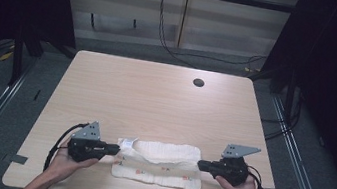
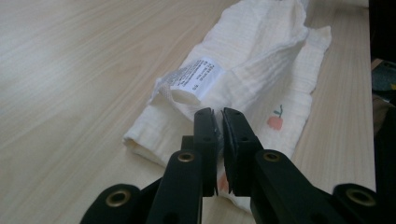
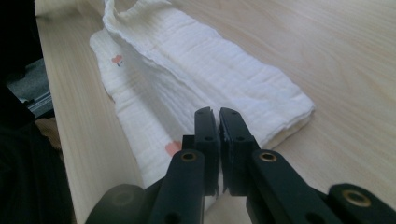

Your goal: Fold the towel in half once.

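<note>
Both grippers stand at the ends of a folded white muslin cloth (image 1: 159, 163) lying at the near edge of the bench (image 1: 156, 97). The left gripper (image 2: 218, 122) has its jaws nearly together, over the cloth beside its care label (image 2: 194, 79); whether fabric is pinched, I cannot tell. The right gripper (image 3: 218, 120) stands the same at the opposite end.

Risk: a thin pinch catching 1 layer only would let the fold spill open on lifting; uneven pulls could drag the cloth off the near edge.

Bench: pale wood laminate, with 1 cable hole (image 1: 198, 82) at the far side. Beyond: grey floor, trailing cables (image 1: 165, 33), dark curtains.
</note>
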Action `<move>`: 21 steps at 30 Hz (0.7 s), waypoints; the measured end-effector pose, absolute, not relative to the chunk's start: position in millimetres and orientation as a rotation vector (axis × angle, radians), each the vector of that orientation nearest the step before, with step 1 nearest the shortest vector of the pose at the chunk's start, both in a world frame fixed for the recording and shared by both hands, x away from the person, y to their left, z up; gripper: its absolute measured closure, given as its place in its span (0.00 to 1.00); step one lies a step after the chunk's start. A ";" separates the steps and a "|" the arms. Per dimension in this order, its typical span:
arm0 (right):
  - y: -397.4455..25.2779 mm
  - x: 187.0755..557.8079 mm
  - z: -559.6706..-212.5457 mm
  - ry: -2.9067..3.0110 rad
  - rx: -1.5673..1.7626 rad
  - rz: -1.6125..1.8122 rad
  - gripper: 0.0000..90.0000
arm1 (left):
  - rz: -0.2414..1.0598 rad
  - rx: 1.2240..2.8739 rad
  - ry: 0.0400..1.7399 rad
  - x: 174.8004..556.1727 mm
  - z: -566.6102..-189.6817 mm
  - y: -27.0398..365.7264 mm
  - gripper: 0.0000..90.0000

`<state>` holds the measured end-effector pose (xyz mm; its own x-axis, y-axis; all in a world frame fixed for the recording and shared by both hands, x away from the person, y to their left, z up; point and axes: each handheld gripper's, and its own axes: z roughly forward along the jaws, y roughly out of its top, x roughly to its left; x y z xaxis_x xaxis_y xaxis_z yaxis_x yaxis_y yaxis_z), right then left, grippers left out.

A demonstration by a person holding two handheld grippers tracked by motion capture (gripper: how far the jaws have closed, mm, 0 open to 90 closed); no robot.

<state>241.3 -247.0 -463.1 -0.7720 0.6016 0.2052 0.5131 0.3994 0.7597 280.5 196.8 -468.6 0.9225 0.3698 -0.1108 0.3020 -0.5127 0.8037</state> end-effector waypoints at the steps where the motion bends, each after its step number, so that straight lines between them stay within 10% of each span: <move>1: -247.5 240.5 -465.5 2.542 1.017 1.324 0.96 | 0.086 2.151 0.476 279.1 -469.9 196.0 0.94; 21: -246.7 222.2 -480.7 2.625 1.025 1.232 0.89 | 0.031 2.244 0.391 258.1 -479.8 191.8 0.86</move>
